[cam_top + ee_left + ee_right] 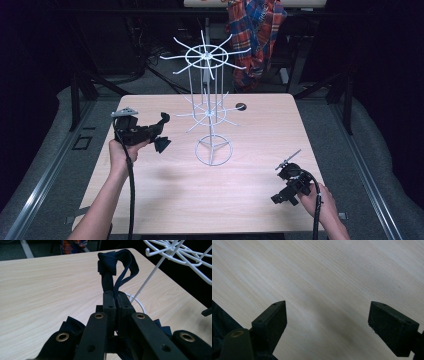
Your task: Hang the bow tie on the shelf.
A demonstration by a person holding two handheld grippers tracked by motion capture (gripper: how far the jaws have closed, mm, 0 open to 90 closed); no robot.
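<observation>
The left gripper [159, 131] clamps a dark strap [117, 267], its loop pointing toward the rack [212, 107] just beside it; the right gripper [328, 322], jaws wide apart, sits farther off.

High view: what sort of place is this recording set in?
Probably a lab or recording studio, not a home: a light wooden table on grey carpet, black curtains around, a white wire display rack as a prop, and dark metal stand legs beside it.
</observation>
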